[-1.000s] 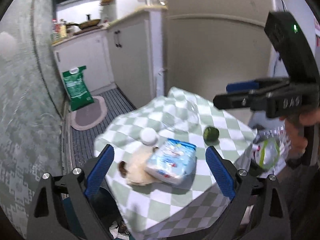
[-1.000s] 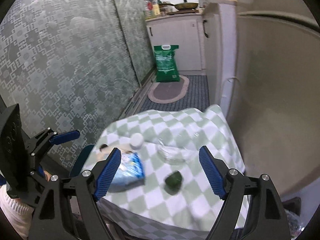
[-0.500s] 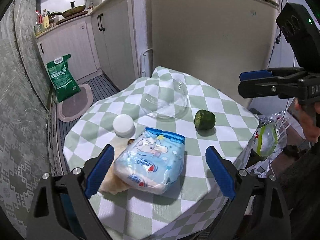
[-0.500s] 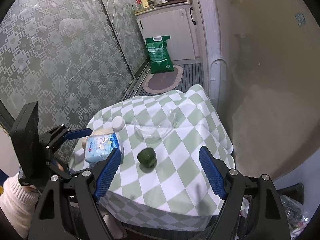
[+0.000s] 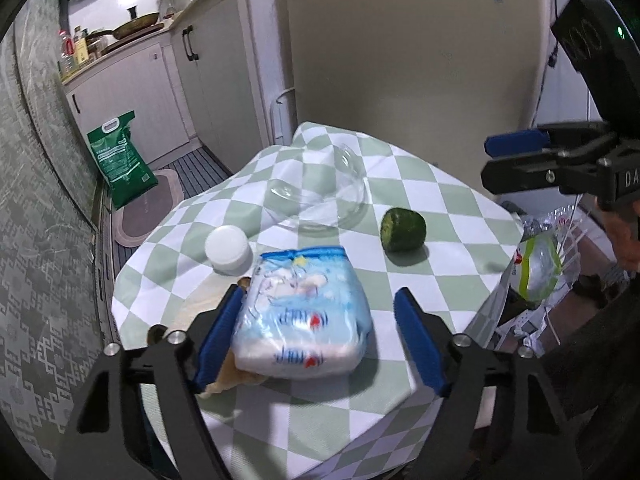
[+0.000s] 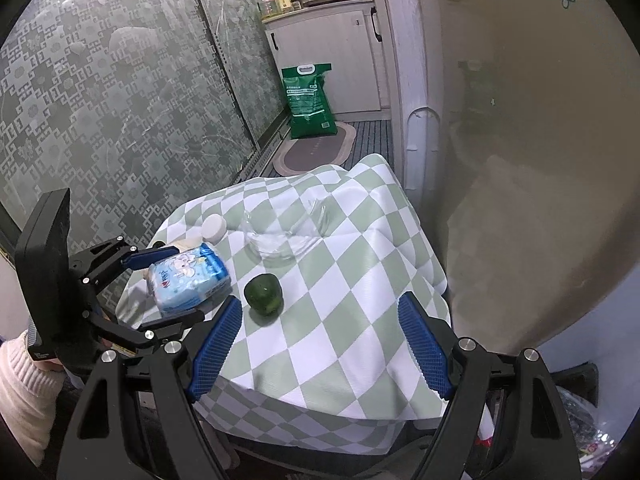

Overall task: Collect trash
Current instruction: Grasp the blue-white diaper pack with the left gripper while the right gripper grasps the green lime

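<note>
A blue-and-white soft packet (image 5: pixel 300 312) lies on the green-checked tablecloth (image 5: pixel 448 216), partly on a tan crumpled piece (image 5: pixel 228 378). My left gripper (image 5: pixel 320 342) straddles the packet and its jaws are closing. The left pad (image 5: pixel 218 340) is at the packet's side; the right pad (image 5: pixel 420 344) stands clear of it. In the right wrist view the left gripper (image 6: pixel 186 284) brackets the packet (image 6: pixel 188 280). A green fruit (image 5: pixel 402 230) (image 6: pixel 264 294) sits just right of the packet. My right gripper (image 6: pixel 320 344) hangs open over the table's near edge with nothing between its fingers.
A clear glass bowl (image 5: pixel 320 200) and a white round cap (image 5: pixel 228 248) sit further back on the table. A fridge (image 5: pixel 400 60) stands behind the table. A plastic bag with rubbish (image 5: pixel 540 264) hangs off its right side. A green sack (image 5: pixel 120 160) and a mat are on the floor.
Both grippers have come forward and down toward the table. The left jaws have narrowed around the packet, which now fills the space between them.
</note>
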`<state>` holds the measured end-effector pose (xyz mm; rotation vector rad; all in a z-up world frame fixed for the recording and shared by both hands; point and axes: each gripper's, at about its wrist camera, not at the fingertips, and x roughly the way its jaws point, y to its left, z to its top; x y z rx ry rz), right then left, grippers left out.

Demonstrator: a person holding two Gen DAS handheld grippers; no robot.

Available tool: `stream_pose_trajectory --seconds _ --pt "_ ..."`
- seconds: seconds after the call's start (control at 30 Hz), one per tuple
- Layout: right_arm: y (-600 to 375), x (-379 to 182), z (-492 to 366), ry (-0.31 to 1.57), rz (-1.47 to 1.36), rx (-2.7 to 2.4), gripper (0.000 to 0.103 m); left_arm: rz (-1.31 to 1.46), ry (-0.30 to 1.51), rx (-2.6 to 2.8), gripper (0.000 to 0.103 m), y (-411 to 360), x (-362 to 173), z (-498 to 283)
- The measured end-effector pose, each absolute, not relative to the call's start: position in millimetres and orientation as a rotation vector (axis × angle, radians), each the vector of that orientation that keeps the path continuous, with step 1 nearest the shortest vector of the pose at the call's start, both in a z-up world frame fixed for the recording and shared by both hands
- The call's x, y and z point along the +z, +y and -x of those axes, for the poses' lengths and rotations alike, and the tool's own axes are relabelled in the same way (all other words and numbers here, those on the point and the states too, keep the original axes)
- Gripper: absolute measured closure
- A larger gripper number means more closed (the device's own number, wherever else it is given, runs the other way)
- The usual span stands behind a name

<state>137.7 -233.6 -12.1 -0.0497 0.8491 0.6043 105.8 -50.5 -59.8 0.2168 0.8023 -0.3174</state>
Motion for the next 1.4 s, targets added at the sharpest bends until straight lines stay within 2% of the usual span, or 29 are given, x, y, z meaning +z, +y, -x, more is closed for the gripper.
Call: stream_pose_trajectory --seconds 0.17,0.37,0.8,1.07,1.13,1.3,1.4 --pt "-227 -16 -137 0.840 0.078 0.622 0.022 -0.223 0.818 -0.298 0.042 -51 -62 -108" --pt "-214 -20 -132 0.829 0.151 0.632 0.026 -0.185 0.823 -0.309 0.047 -49 -60 -108" --pt "-197 -28 -132 0.827 0.202 0.641 0.029 -0.043 0.763 -0.343 0.051 -35 -35 -103" --pt "-180 -39 -130 0.844 0.235 0.680 0.045 0.045 0.667 -0.328 0.052 -23 -4 -91" --pt "-175 -42 -130 0.852 0.250 0.681 0.052 0.077 0.647 -0.339 0.052 -18 2 -87" --pt "-166 -49 -133 0.868 0.280 0.674 0.060 0.122 0.596 -0.342 0.052 -6 17 -78" --pt "-162 -51 -136 0.870 0.286 0.660 0.060 0.164 0.569 -0.341 0.052 3 24 -72"
